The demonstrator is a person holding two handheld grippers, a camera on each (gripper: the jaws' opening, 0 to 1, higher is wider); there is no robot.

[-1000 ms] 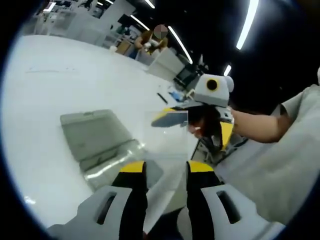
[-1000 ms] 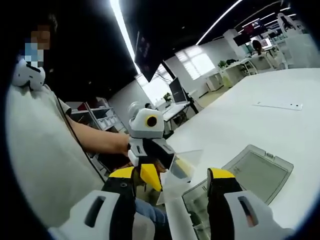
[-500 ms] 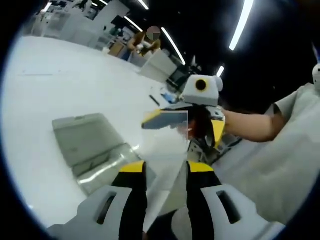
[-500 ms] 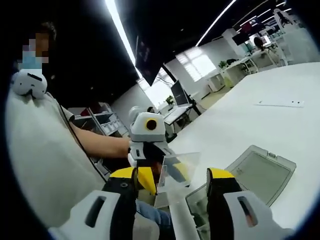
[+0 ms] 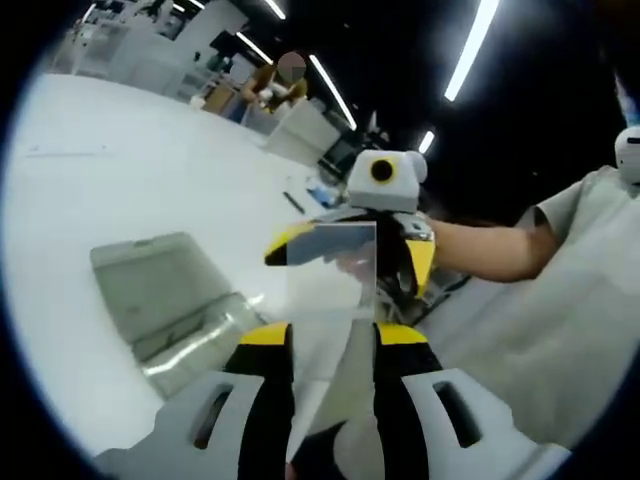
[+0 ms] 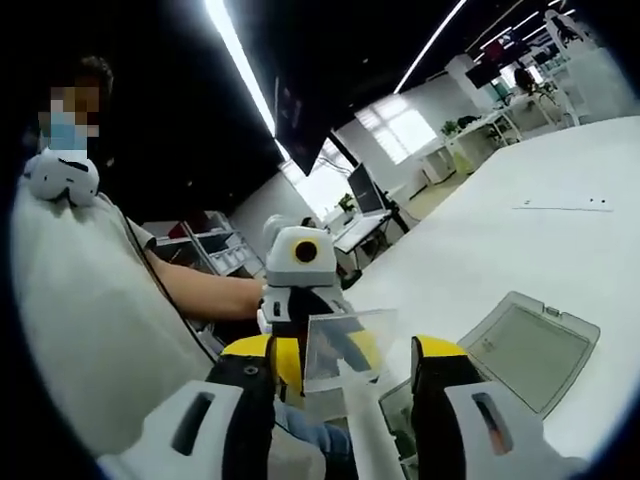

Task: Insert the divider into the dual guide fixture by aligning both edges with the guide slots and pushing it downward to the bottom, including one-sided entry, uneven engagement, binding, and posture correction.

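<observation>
White tabletop (image 5: 90, 180) carried the grey dual guide fixture (image 5: 165, 300). Above its near edge, the clear divider (image 5: 330, 270) was held in the air between both tools: left gripper (image 5: 330, 335) and right gripper (image 6: 345, 350) each had jaws clamped on it.

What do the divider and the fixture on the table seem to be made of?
Divider: probably clear acrylic or similar plastic, glossy; the tool behind shows through it. Fixture: looks like translucent grey-green plastic, smooth, with bright glints along its edge.
</observation>
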